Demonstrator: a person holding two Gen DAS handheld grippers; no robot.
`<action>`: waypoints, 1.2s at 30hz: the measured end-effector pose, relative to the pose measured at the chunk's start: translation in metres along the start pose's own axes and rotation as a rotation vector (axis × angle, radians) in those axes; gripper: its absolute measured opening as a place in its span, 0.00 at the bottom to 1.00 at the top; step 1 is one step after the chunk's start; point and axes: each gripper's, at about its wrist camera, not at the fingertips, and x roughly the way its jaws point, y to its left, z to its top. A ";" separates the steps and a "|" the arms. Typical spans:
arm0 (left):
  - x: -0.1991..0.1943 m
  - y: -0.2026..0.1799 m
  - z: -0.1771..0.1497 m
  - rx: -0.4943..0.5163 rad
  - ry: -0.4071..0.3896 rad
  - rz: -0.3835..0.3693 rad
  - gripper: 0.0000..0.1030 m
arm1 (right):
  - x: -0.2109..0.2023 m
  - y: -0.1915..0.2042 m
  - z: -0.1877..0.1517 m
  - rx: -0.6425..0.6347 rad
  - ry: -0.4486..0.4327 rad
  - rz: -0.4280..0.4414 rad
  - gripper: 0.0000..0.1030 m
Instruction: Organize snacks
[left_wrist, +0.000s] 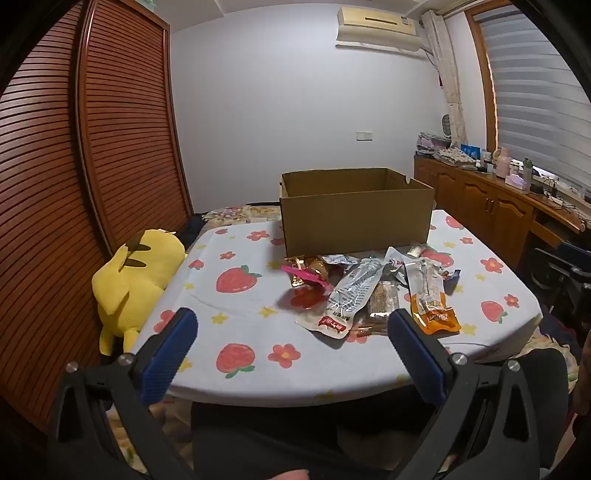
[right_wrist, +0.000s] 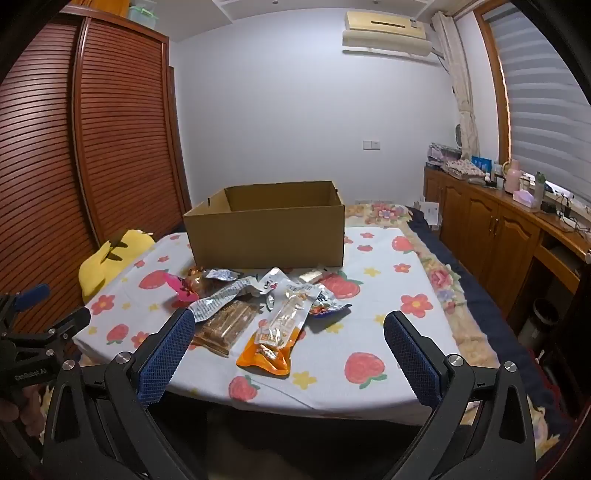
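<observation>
**A:** Starting nearest, what are the grippers doing?

**B:** Both are hovering short of the near table (right_wrist: 369, 398) edge, angling slightly downward. The left gripper (left_wrist: 291, 332) is standing with its jaws spread wide, pinching nothing. The right gripper (right_wrist: 290, 334) is doing the same, wide apart and empty.

**A:** Where is the snack pile (right_wrist: 258, 306) lying?

**B:** It is resting mid-table on a strawberry-print cloth. From the right gripper it is sitting at about twelve o'clock, slightly toward eleven. From the left gripper it is sitting at about one o'clock.

**A:** Which packet is coming first?

**B:** An orange-ended packet (right_wrist: 277, 339) is lying closest, with its long axis running from six toward twelve o'clock, tilting a little to one. It looks about as near to either gripper, but lines up better with the right. A brown cracker pack (right_wrist: 227, 325) is lying just beside it at nine o'clock.

**A:** And beyond?

**B:** An open cardboard box (right_wrist: 266, 236) is standing just behind the pile at twelve o'clock, likely the destination. A yellow plush toy (left_wrist: 136, 280) is lying off the table's left edge.
</observation>
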 end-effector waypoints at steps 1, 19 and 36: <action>0.000 0.000 0.000 0.001 0.001 0.002 1.00 | 0.000 0.000 0.000 0.004 0.000 0.001 1.00; -0.002 -0.006 -0.002 0.005 -0.008 0.001 1.00 | 0.000 -0.001 -0.002 0.002 -0.002 0.001 1.00; -0.009 0.001 0.008 -0.003 -0.022 -0.001 1.00 | 0.001 -0.002 -0.002 0.001 0.000 0.000 1.00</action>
